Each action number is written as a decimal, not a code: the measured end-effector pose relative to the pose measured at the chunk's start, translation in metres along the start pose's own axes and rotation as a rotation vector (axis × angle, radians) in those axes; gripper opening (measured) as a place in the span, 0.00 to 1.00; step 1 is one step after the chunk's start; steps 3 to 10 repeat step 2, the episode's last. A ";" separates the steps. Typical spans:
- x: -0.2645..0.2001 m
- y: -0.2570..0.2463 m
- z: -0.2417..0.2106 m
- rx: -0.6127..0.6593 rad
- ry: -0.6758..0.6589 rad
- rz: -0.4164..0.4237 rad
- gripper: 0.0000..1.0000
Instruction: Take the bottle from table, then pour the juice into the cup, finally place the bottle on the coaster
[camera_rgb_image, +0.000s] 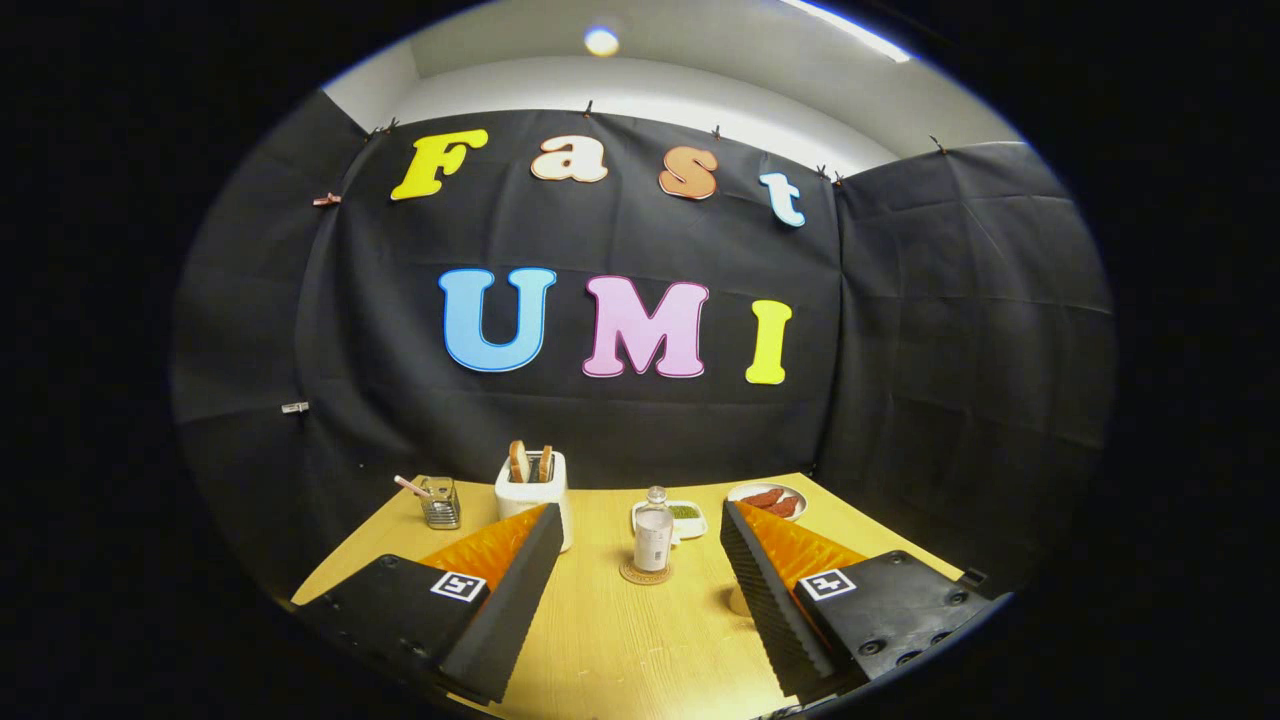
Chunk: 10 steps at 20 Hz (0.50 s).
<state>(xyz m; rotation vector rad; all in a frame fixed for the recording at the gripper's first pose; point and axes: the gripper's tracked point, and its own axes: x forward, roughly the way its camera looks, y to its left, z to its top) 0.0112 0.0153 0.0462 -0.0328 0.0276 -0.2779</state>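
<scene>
Tool (640, 560) sitting released, fingers spread wide; clear glass bottle (653, 536) already standing on round cork coaster (645, 573) on wooden table (620, 640). Careless withdrawal risks tipping it.

Bottle (653, 531) upright on a coaster (645, 573) at mid-table (610, 640), beyond the gripper (640, 560)'s wide-spread fingers.
Just behind it lies a small dish (688, 518); a toaster (533, 494) and wire holder (440, 503) stand to its left, a plate (768, 499) behind to its right.
</scene>
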 end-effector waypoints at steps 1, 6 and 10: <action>0.000 0.000 0.002 -0.011 0.002 0.000 0.97; 0.001 0.000 0.004 -0.017 0.003 0.004 0.97; 0.001 0.000 0.004 -0.017 0.003 0.004 0.97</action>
